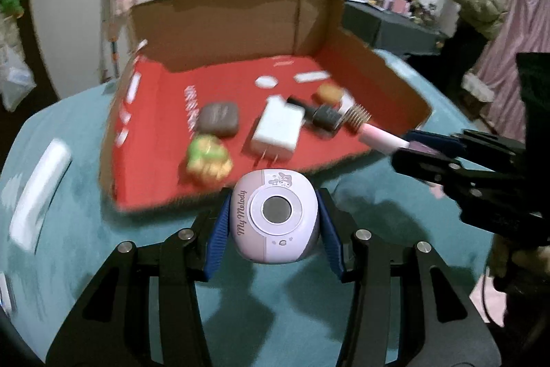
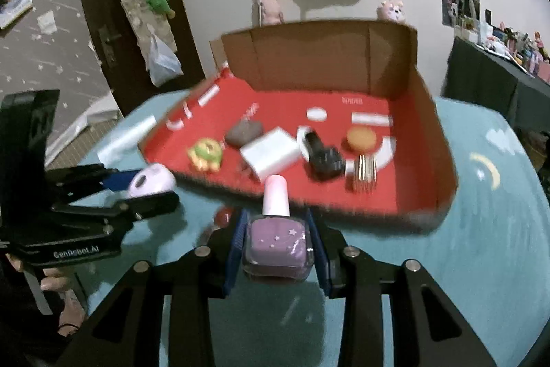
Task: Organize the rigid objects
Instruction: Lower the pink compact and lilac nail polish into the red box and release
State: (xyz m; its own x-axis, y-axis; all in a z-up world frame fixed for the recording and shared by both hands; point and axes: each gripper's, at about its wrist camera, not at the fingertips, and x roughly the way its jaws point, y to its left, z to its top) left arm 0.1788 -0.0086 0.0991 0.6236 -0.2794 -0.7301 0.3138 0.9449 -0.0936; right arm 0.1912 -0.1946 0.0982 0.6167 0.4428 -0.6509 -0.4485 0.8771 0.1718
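My left gripper (image 1: 273,219) is shut on a lilac "My Melody" gadget (image 1: 275,217) with a round grey lens, held just before the near edge of a red-floored cardboard box (image 1: 316,19). My right gripper (image 2: 276,238) is shut on a purple nail polish bottle (image 2: 277,239) with a pink cap, also just short of the box (image 2: 443,147). In the box lie a white charger (image 1: 276,128), a brown block (image 1: 218,119), a green-yellow toy (image 1: 208,157), a black bottle (image 1: 319,114), an orange disc (image 1: 330,93) and a gold comb (image 1: 357,114).
The box sits on a teal tablecloth (image 1: 68,222). A white oblong object (image 1: 37,195) lies on the cloth left of the box. A small red object (image 2: 223,215) shows on the cloth behind my right fingers. A wall and door stand behind.
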